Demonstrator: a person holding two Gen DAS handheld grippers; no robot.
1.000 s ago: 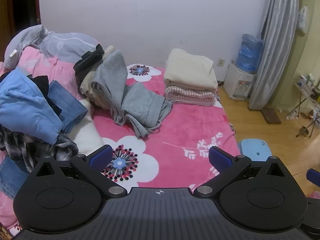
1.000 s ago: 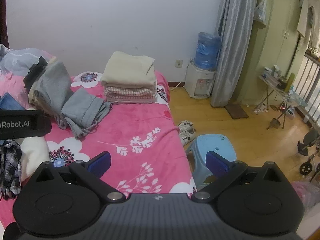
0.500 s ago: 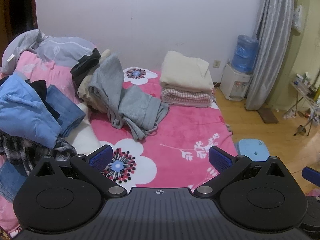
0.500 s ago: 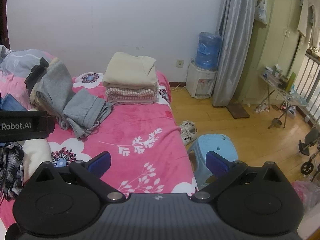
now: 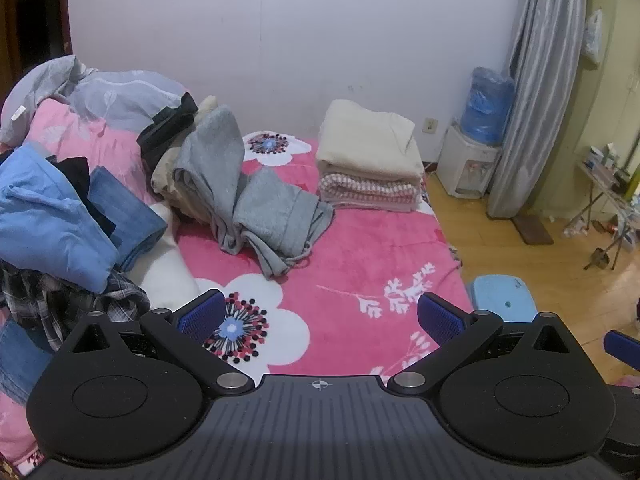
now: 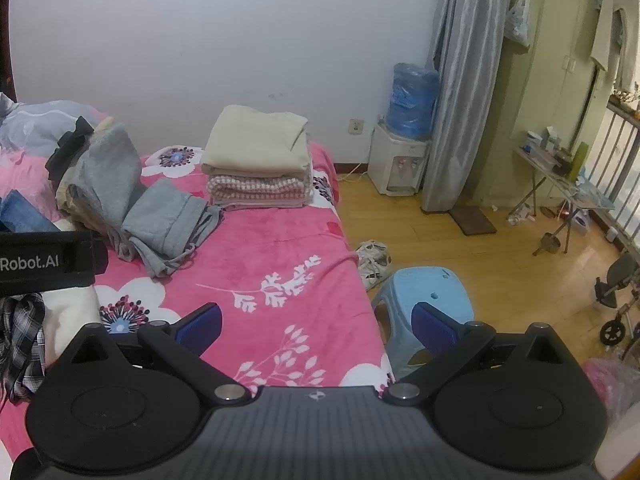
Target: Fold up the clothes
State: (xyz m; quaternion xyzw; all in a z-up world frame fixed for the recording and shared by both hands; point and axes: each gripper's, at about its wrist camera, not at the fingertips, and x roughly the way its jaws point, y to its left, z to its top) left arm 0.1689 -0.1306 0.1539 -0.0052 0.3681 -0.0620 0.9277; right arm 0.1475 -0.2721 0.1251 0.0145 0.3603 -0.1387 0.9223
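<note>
Left wrist view shows the left gripper [image 5: 320, 316] spread wide and empty, its blue pads [image 5: 200, 314] hanging above the pink flowered blanket [image 5: 360, 256] on the bed. Taking the folded stack [image 5: 370, 160] of cream and pink-striped clothes by the far wall as the landmark, a crumpled grey garment [image 5: 256, 208] lies just left of it on the blanket. Further left of the stack sits an unfolded heap with a blue top [image 5: 44, 216], jeans [image 5: 124, 212] and a plaid shirt [image 5: 52, 304]. Right of the stack, off the bed, stands a water dispenser [image 5: 476, 152].

Right wrist view shows the right gripper [image 6: 316, 320] also released and holding nothing, over the blanket's near edge. A light blue stool [image 6: 430, 294] stands on the wooden floor, nearer the camera than the stack and to its right.
</note>
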